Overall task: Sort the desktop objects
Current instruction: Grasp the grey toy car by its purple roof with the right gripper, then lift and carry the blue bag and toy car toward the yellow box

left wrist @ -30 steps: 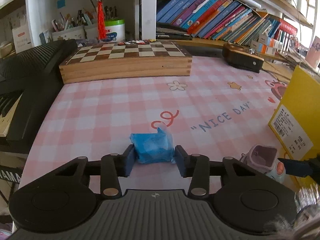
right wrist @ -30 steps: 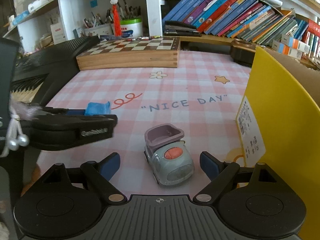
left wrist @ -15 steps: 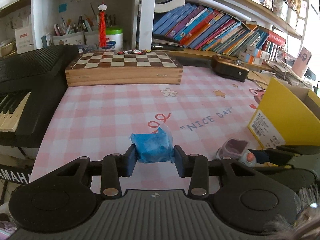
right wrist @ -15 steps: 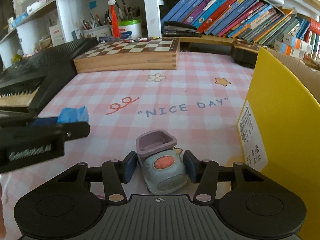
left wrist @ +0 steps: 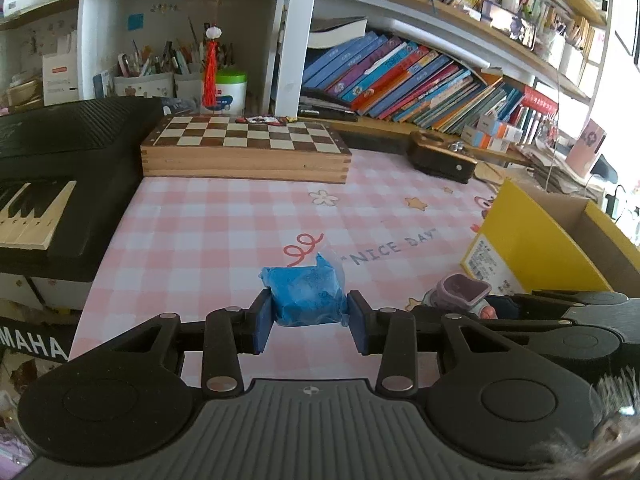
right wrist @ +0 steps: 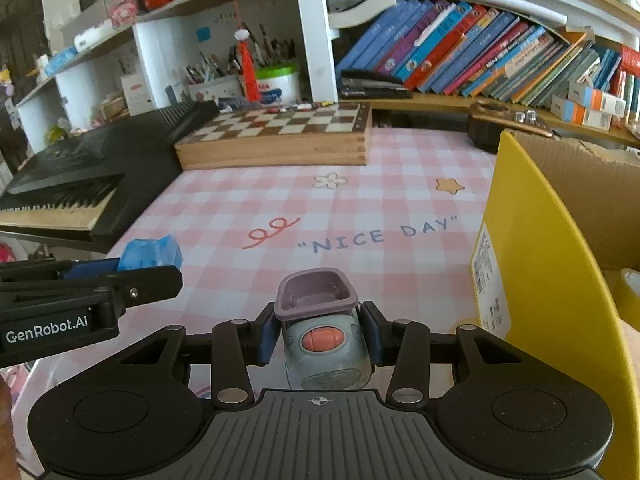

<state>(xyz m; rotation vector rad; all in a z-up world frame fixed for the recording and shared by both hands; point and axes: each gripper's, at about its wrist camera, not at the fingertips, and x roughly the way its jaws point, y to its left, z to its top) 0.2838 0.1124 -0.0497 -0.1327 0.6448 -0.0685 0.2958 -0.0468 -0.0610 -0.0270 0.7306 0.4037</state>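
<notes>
Far left there's a black keyboard (left wrist: pixel 48 184) along the edge of the pink checked mat (left wrist: pixel 208 232), with a wooden chessboard (left wrist: pixel 244 152) at the back, under the shelves. Left gripper (left wrist: pixel 308 316) has its blue pads clamped tight on a blue packet (left wrist: pixel 306 294), which looks lifted a little over the near part of the mat, just this side of the red squiggle print. Moving right, the right gripper (right wrist: pixel 320 332) is pinching a small grey toy truck (right wrist: pixel 324 344) with a purple bucket on it, pads pressed on both sides of its body. Can't really tell if the truck is clear of the mat or just resting on it. The two grippers sit close side by side, not touching. Far right is a yellow box (right wrist: pixel 552 264), open at the top, just beside the truck.
</notes>
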